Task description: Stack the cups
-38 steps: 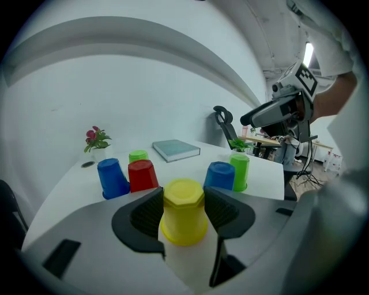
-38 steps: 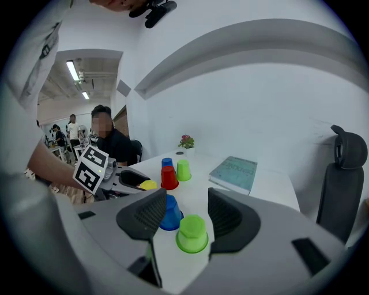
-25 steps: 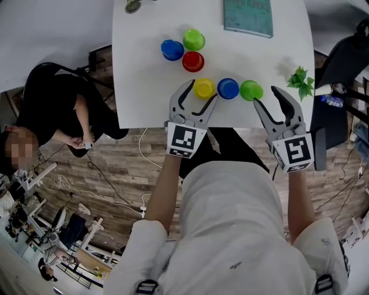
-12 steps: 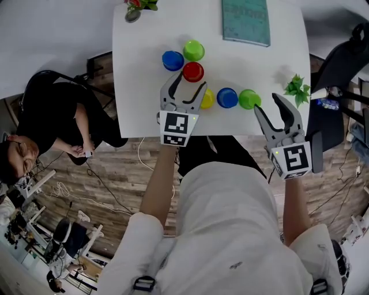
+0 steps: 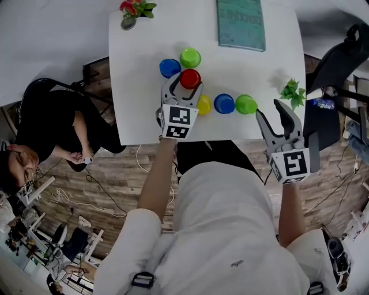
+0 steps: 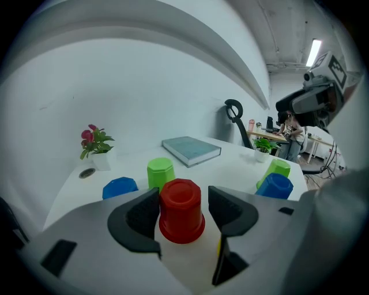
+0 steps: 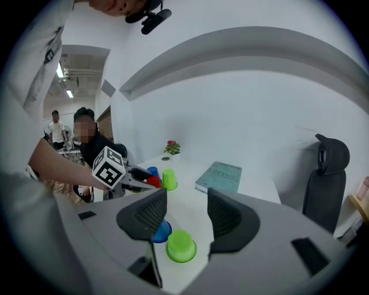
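Six upside-down cups stand on the white table (image 5: 138, 103). At the back are a blue cup (image 5: 169, 67), a green cup (image 5: 190, 57) and a red cup (image 5: 191, 76). Nearer the front are a yellow cup (image 5: 204, 105), a second blue cup (image 5: 224, 103) and a second green cup (image 5: 246, 104). My left gripper (image 5: 183, 85) is open with its jaws on either side of the red cup (image 6: 181, 210), one jaw close against it. My right gripper (image 5: 271, 110) is open and empty at the table's front right, just short of the green cup (image 7: 181, 245).
A teal book (image 5: 241, 23) lies at the back of the table. A potted red flower (image 5: 132, 11) stands at the back left corner and a small green plant (image 5: 291, 91) near the right edge. A seated person (image 5: 52, 127) is left of the table, and a black chair (image 5: 340, 57) is on the right.
My left gripper has moved away from me, from around the yellow cup to around the red cup. My right gripper has hardly moved.
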`<action>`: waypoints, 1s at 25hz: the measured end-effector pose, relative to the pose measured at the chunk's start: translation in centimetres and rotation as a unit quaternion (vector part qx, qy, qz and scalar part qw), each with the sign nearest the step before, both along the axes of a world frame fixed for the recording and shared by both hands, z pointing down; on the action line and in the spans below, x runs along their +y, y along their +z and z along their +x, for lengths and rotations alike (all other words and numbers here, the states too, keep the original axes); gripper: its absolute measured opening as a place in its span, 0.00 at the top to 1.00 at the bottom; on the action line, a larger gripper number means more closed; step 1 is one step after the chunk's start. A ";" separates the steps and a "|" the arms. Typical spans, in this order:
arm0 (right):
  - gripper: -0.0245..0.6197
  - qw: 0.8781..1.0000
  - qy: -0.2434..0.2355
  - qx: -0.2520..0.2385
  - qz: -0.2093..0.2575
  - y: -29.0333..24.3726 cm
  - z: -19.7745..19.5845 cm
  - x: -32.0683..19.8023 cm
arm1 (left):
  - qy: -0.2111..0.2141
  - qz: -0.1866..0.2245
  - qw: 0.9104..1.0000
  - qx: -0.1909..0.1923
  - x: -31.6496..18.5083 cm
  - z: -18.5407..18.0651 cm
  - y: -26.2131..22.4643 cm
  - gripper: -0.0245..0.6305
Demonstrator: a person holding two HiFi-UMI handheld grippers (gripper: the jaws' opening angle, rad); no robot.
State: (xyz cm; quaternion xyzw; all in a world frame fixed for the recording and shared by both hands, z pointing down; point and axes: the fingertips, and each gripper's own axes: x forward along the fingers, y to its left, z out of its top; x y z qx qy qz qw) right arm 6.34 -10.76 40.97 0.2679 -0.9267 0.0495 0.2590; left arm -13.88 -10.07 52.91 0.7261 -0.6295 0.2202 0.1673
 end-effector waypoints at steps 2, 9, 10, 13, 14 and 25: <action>0.62 1.000 0.003 -0.003 0.002 -0.3 -0.1 -0.2 | 0.001 0.000 1.000 -0.007 -0.2 -0.2 0.0 0.55; 0.62 1.000 0.004 -0.013 0.010 -1.1 0.2 -0.8 | 0.002 -0.013 1.000 -0.018 -0.6 -0.5 -0.1 0.60; 0.62 1.000 0.003 -0.014 0.012 -1.2 0.4 -0.8 | 0.003 -0.011 1.000 -0.019 -0.6 -0.4 -0.3 0.60; 0.62 1.000 0.001 -0.020 0.017 -1.6 0.7 -0.9 | 0.006 -0.004 1.000 -0.019 -0.6 0.0 -1.2 0.60; 0.62 1.000 0.000 -0.023 0.018 -1.7 0.7 -0.9 | 0.007 -0.001 1.000 -0.019 -0.6 0.2 -1.7 0.60; 0.63 0.997 -0.010 -0.069 0.026 -3.3 1.2 -1.1 | 0.028 0.031 0.999 -0.021 0.1 3.9 -8.3 0.60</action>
